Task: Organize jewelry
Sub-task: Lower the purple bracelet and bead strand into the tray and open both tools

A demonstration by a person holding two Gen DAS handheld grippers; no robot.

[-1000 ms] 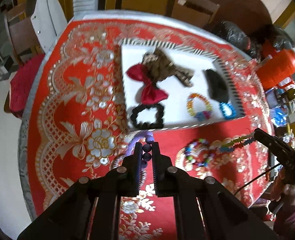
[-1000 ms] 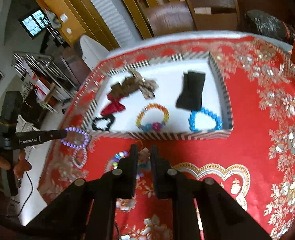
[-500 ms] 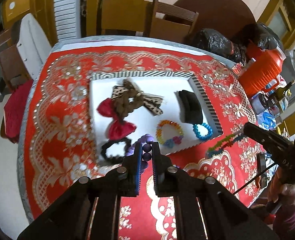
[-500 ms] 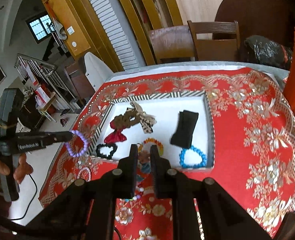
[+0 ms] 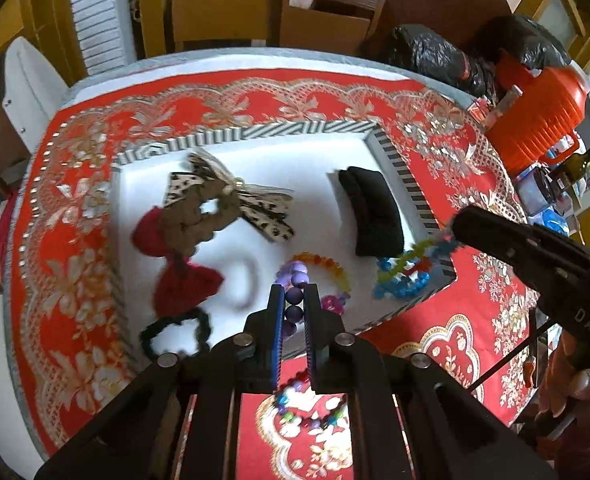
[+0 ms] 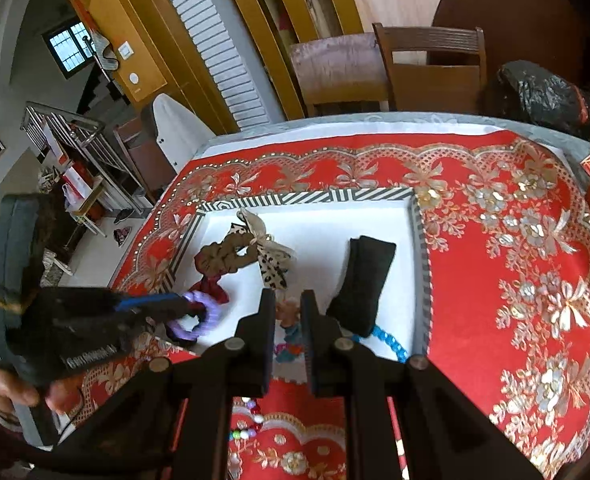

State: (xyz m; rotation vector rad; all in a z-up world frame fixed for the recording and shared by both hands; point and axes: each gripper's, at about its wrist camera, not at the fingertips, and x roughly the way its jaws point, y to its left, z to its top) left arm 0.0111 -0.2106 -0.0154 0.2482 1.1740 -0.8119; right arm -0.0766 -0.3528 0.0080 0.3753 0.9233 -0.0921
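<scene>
Left gripper (image 5: 294,300): jaws clamped on a purple bead bracelet (image 5: 295,280), now hanging above the near edge of the white striped-rim tray (image 5: 295,130); a second ago it hung over the red tablecloth (image 5: 75,240) short of the tray. Right gripper (image 6: 287,312): fingers narrow, pinching a multicoloured bead bracelet (image 5: 415,258) that in the left wrist view dangles over the tray's corner at 3 o'clock; earlier it hung over the cloth outside that corner. Tray contents: leopard-print bow with brown scrunchie (image 5: 215,208) at 10 o'clock; red bow (image 5: 183,280) below it; black scrunchie (image 5: 175,336) at 7 o'clock by the near rim; folded black band (image 5: 375,216) at 2 o'clock; rainbow bead bracelet (image 5: 327,264) near centre, just behind the purple beads; blue bead bracelet (image 5: 399,288) at 4 o'clock, under the dangling multicoloured one. One more mixed-bead bracelet (image 5: 307,412) lies on the cloth at 6 o'clock, outside the tray, seen between the left gripper's arms. Orange ribbed container (image 5: 543,116) stands at the table edge, 2 o'clock. The tray appears closer and more central in both views than before.
</scene>
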